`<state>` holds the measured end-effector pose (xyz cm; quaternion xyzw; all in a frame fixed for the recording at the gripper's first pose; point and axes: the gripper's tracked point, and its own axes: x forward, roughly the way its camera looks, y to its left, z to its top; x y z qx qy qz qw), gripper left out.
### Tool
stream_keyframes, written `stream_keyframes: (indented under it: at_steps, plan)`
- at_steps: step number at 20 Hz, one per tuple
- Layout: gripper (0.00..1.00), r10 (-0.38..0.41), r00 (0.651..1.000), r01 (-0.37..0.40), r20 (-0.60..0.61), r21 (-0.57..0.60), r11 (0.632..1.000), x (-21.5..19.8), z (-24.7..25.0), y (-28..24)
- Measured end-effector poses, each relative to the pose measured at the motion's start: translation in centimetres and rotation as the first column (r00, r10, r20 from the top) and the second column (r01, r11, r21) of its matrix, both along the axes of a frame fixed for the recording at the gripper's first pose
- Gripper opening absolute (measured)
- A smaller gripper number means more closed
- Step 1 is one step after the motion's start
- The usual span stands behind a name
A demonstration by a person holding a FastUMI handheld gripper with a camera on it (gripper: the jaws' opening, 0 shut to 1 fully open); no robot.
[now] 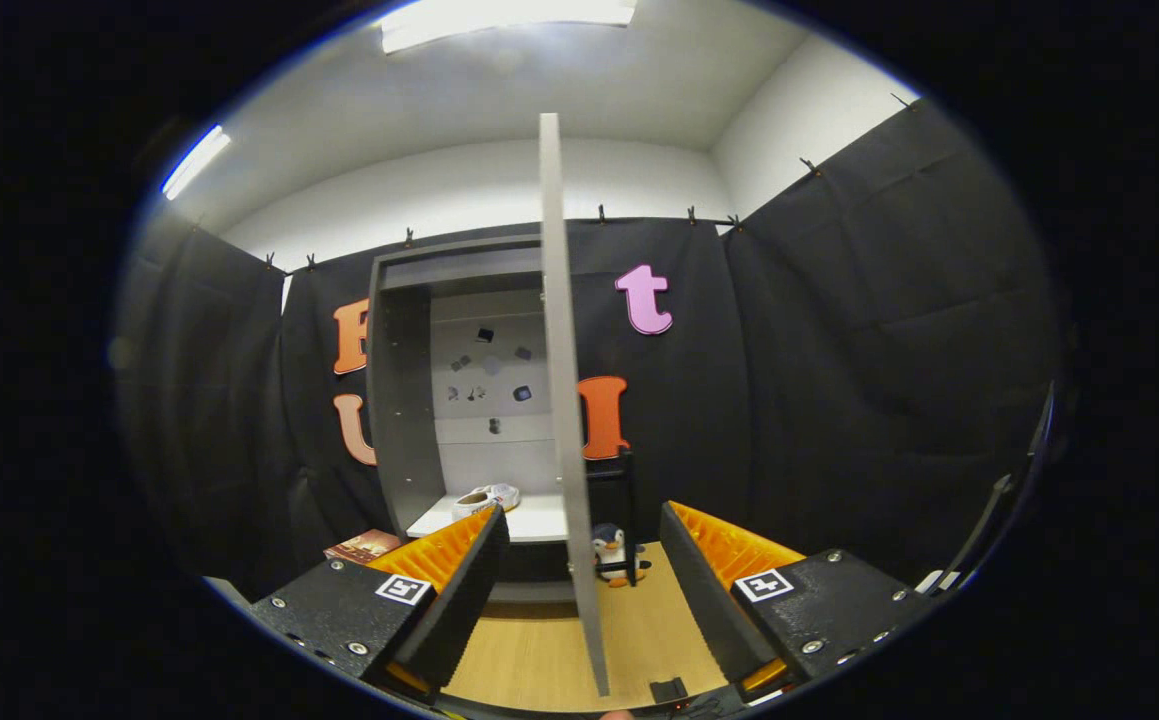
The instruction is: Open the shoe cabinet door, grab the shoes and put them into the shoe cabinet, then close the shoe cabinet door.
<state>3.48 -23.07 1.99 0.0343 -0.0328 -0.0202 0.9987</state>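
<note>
Tool (584,590) level, fingers spread astride door (564,400) edge.

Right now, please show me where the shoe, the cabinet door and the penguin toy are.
shoe (486,498): gripper view, its upper, on the cabinet shelf.
door (565,420): gripper view, middle of its edge, between the open gripper (579,600) fingers.
penguin (607,548): gripper view, its body, beside the door.

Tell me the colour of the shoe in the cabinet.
White, seen in the gripper view: the shoe lies on the cabinet shelf.
</note>
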Motion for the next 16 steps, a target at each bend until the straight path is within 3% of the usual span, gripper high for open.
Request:
stream_keyframes:
  at_steps: [4, 16]
  plan:
    - [0.94, 0.041, 0.999, -0.041, -0.004, 0.007, 0.999, 2.2, -0.8, -2.7]
    - [0.93, 0.165, 0.986, -0.164, -0.036, 0.024, 0.986, 7.7, -2.8, -1.8]
